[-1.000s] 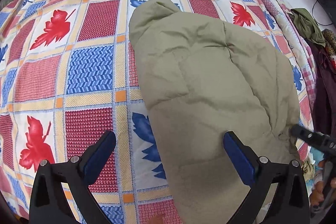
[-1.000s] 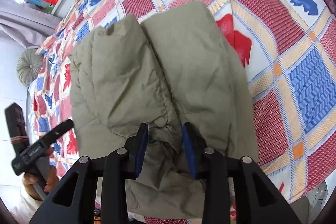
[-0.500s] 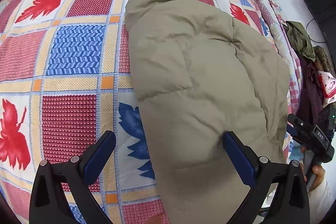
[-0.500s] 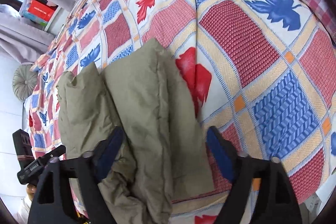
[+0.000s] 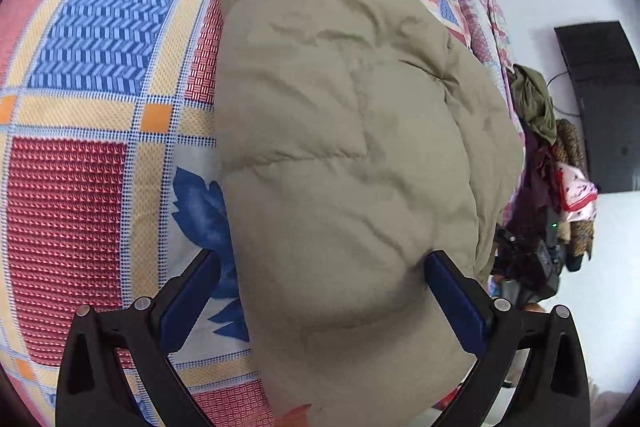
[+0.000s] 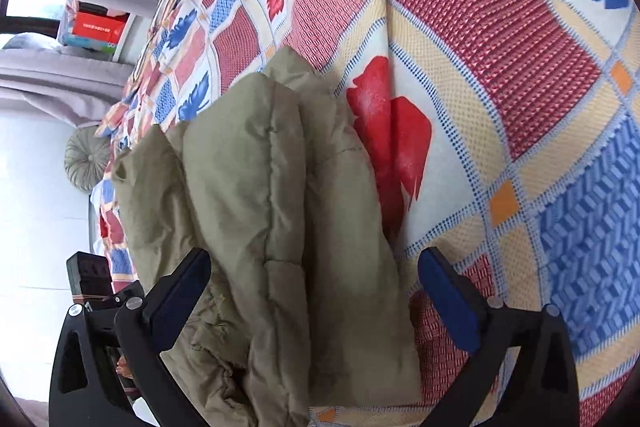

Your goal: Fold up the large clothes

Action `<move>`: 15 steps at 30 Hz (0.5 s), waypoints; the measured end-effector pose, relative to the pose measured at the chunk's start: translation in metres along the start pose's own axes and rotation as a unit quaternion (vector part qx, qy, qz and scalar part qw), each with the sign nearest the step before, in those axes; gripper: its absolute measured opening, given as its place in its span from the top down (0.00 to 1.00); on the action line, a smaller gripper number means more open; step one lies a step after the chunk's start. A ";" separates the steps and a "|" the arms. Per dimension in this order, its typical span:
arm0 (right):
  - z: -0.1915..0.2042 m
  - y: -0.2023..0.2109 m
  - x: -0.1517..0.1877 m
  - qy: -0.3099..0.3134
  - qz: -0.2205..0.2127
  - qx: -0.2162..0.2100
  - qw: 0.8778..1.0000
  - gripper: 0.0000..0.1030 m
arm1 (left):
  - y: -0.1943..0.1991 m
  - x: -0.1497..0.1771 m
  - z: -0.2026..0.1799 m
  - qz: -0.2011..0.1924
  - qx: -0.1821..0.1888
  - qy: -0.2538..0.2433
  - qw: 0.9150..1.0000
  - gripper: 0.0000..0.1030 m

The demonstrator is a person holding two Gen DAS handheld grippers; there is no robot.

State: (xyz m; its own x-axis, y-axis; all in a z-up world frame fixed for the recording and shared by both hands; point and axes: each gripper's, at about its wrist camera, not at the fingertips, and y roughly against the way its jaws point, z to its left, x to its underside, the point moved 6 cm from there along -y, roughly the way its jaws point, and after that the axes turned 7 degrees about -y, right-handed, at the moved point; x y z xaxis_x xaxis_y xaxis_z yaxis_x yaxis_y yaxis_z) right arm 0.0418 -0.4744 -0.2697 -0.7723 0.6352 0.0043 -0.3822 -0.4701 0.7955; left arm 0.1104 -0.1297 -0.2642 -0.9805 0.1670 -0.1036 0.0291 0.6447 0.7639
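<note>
**Padded jacket folded on the patterned bed**

Patchwork bedspread (image 5: 80, 195) carries a folded olive jacket (image 5: 344, 147). Left tool (image 5: 324, 283) is spread wide, straddling the jacket's near edge. Right tool (image 6: 316, 279), jaws just opened, stands spread around its bunched end. Beyond, clothes pile (image 5: 560, 155).

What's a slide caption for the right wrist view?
Right gripper open over folded olive puffer jacket on patterned quilt.
</note>
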 end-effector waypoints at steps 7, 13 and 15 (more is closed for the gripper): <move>0.005 -0.016 -0.005 -0.027 0.026 -0.096 0.995 0.00 | -0.012 -0.003 0.003 0.002 0.031 0.010 0.999 0.00; 0.040 -0.020 0.001 0.039 0.063 -0.128 0.989 0.00 | -0.025 -0.009 0.000 0.001 0.028 0.002 1.000 0.01; 0.050 -0.029 0.002 0.070 0.075 -0.098 0.990 0.00 | -0.029 -0.012 -0.005 0.000 0.015 -0.012 1.000 0.00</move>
State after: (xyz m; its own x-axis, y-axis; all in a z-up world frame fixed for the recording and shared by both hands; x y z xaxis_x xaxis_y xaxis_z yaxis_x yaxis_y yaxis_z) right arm 0.0771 -0.4290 -0.2628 -0.8852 0.4647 0.0196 -0.3383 -0.6720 0.6587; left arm 0.1207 -0.1543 -0.2817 -0.9756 0.1842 -0.1195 0.0347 0.6669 0.7444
